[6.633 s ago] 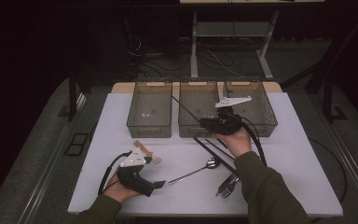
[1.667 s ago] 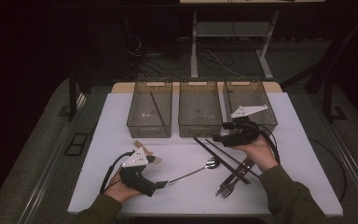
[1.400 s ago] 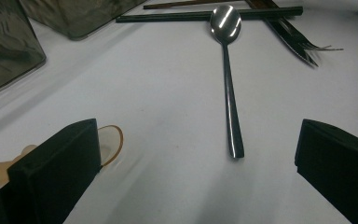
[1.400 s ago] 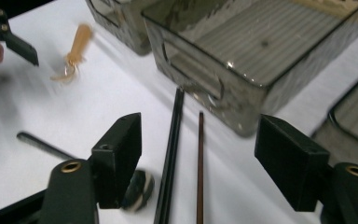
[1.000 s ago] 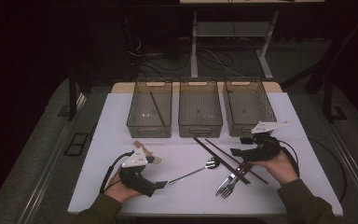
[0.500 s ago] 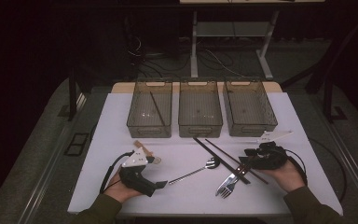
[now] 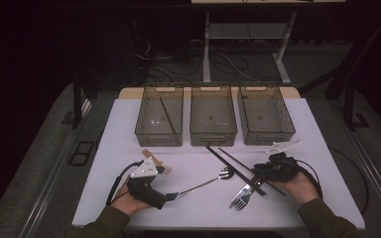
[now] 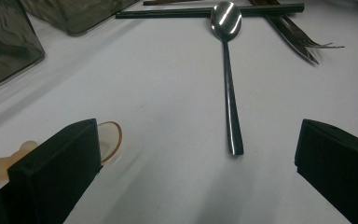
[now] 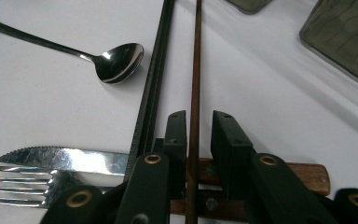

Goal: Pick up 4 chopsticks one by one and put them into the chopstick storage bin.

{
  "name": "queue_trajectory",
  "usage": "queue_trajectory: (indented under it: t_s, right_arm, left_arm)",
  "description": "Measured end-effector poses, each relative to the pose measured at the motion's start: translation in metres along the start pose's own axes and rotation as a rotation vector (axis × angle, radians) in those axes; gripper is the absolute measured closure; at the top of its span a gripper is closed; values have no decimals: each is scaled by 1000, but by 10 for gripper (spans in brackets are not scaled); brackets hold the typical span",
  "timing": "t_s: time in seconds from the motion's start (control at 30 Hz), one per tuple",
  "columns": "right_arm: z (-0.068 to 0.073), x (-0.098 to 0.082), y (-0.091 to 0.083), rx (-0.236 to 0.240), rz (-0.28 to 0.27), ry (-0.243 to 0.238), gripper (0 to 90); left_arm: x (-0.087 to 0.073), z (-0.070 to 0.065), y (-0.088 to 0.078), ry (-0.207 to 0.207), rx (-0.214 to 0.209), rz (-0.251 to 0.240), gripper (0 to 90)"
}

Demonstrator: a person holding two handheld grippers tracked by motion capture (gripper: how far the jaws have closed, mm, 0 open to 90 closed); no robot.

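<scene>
Right gripper view: right claw (image 9: 195, 126) had just been closing round the brown chopstick (image 9: 196, 70), a slight gap left either side. One chopstick (image 7: 167, 115) already in left bin (image 7: 144, 130); spoon (image 7: 210, 180), fork (image 7: 241, 197), knife, black chopstick (image 7: 228, 164) left on bench (image 7: 129, 148). Left claw (image 8: 191, 163) wide open, empty.

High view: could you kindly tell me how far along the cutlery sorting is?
Done: one chopstick lies in the left bin. In hand: the right claw has just been closing its jaws around the brown chopstick, with a sliver of gap showing. Left on the table: black chopstick, spoon, fork, knife.
</scene>
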State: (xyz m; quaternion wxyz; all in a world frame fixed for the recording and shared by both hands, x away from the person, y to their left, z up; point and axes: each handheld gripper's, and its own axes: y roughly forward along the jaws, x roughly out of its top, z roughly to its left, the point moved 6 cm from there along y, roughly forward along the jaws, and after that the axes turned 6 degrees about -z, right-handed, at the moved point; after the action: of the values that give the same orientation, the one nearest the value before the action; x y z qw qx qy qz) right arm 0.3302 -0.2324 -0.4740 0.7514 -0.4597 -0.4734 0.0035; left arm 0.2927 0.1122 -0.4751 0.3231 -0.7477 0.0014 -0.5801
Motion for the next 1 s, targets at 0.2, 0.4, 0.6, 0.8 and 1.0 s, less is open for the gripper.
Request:
queue_trajectory:
  t_s: [0.2,0.4,0.6,0.8,1.0]
  right_arm:
    - [1,-1,4,-3,10,-11,786]
    - [2,-1,8,-8,26,-15,797]
    - [3,-2,10,-10,32,-22,806]
    - [2,-2,10,-13,31,-23,828]
    - [2,-2,9,-13,30,-26,835]
  left_arm:
    - [0,0,0,0,-1,2,0]
    - [0,-1,0,-1,-4,2,0]
    - [0,-1,0,2,-6,6,0]
    - [0,-1,0,4,-7,8,0]
    - [0,-1,0,4,-9,8,0]
